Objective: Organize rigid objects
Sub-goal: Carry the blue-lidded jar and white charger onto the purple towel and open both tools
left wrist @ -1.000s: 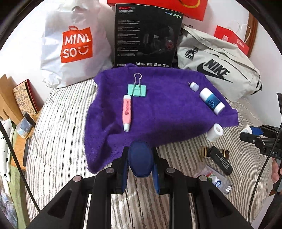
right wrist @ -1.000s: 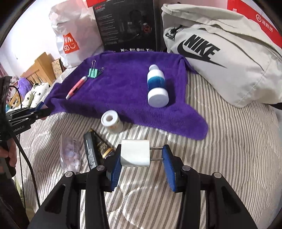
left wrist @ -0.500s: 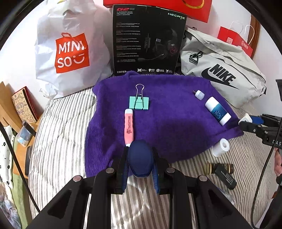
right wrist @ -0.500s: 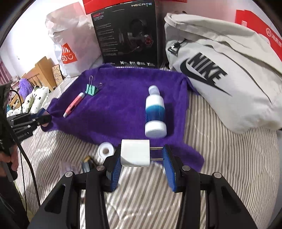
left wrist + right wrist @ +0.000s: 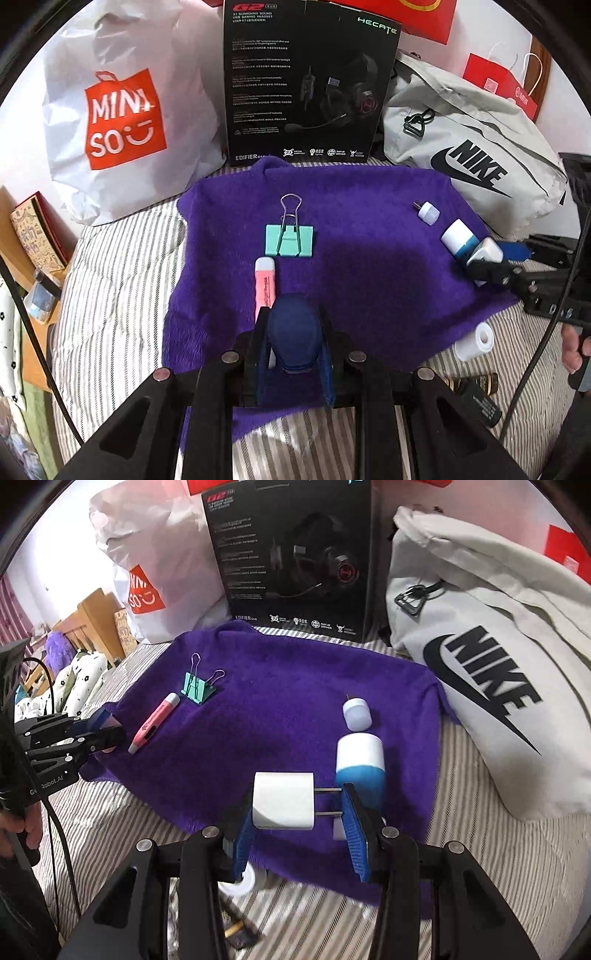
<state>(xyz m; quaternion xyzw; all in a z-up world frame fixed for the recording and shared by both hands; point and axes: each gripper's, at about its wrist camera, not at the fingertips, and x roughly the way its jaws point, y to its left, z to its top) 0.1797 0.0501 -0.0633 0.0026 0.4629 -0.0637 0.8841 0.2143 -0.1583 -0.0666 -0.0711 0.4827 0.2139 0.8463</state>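
We hold a white charger (image 5: pixel 282 800) in our right gripper (image 5: pixel 297 814): its body sits against one blue pad and its two prongs reach the other, so the jaws are clamped on it. It hangs above the near edge of the purple towel (image 5: pixel 280 709), just beside a blue-and-white bottle (image 5: pixel 360 764) that lies on the towel. Past the bottle's far end lies a small white plug (image 5: pixel 356 712).

Our left gripper (image 5: pixel 295 350) is clenched on a dark blue oval thing (image 5: pixel 293 336), over the towel's (image 5: pixel 369 266) near part. Just beyond it a pink pen (image 5: pixel 265 286) lies on the towel, and a green binder clip (image 5: pixel 289 240) lies near the pen's far end.

Off the towel, on the striped bedding (image 5: pixel 122 295), we see a white tape roll (image 5: pixel 476 341) and a dark tube (image 5: pixel 476 400) nearer to us. Behind the towel stand a white shopping bag (image 5: pixel 125 110), a black headset box (image 5: pixel 306 85) and a grey bag (image 5: pixel 472 155).
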